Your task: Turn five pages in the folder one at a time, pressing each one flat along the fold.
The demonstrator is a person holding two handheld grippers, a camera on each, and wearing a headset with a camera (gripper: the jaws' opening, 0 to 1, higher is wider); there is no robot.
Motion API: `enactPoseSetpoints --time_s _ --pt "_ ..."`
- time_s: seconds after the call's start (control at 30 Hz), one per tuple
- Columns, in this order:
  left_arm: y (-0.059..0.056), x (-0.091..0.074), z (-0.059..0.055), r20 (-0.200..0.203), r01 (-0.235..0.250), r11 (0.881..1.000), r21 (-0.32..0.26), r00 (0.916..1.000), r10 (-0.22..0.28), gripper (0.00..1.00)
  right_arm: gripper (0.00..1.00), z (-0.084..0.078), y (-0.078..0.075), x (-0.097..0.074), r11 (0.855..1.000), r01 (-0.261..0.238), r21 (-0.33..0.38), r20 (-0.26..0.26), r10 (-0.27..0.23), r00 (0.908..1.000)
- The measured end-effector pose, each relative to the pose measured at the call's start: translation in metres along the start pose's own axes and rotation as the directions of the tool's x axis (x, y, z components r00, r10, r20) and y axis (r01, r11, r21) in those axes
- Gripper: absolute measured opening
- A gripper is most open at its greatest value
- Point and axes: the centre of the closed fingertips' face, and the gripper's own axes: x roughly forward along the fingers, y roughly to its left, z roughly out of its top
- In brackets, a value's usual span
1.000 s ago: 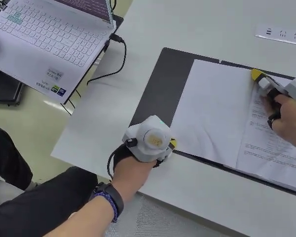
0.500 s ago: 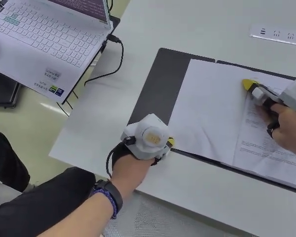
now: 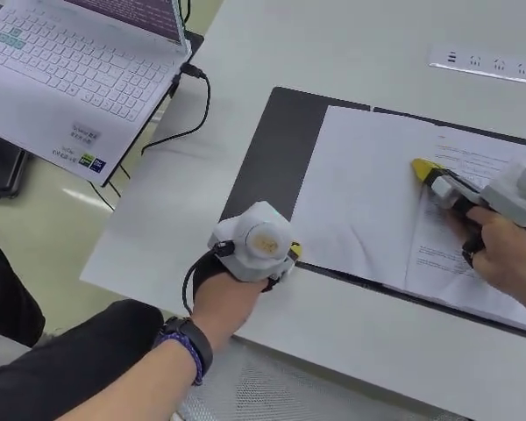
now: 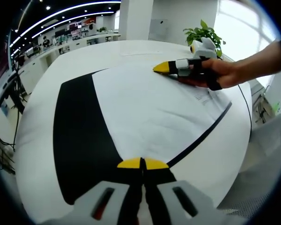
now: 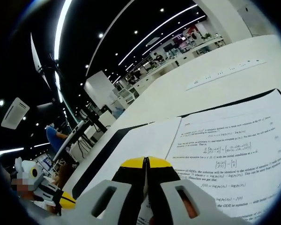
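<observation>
**Page turn: pressing stage, count unknown**

The open black flat folder [image 3: 270, 167] lay on the white table [image 3: 351, 44], to the right of a white laptop [image 3: 79, 61]. A blank white turned sheet [image 3: 359, 193] rested on the left half of the folder. A printed page [image 3: 478, 158] with lines of text was exposed on the right half.

The right gripper [image 3: 423, 168] had its yellow-tipped jaws brought together with nothing between them. Its tips were down on the paper at the fold, where the turned sheet met the printed page. The right gripper view showed the same, with tips closed and the printed page just ahead.

The left gripper [image 4: 142, 163] was also closed on nothing. Its tips rested at the near edge of the folder, by the lower corner of the turned sheet, and appeared to be steadying it.

Progress, as a judgement:
- At least one page was over and lying nearly flat. A faint ripple showed beside the fold.
- The press sat on the upper part of the fold, so the stretch toward the near edge looked undone.
- Which of the five turns this was could not be told, because the stacked sheets could not be counted.
- Any turns left would each need a lift and a press.
</observation>
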Motion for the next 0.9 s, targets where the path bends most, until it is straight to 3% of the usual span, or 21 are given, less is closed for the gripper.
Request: enactPoseSetpoints --time_s 0.5,0.9 --pt "-0.001 0.0 0.0 0.002 0.001 1.0 0.009 1.0 -0.001 0.0 0.0 -0.029 0.022 -0.034 0.999 -0.023 0.026 0.011 0.023 0.9997" --pt "-0.001 0.0 0.0 0.004 0.003 1.0 0.02 1.0 -0.003 0.0 0.0 -0.06 0.046 -0.059 0.998 -0.056 -0.002 -0.052 0.056 0.9971"
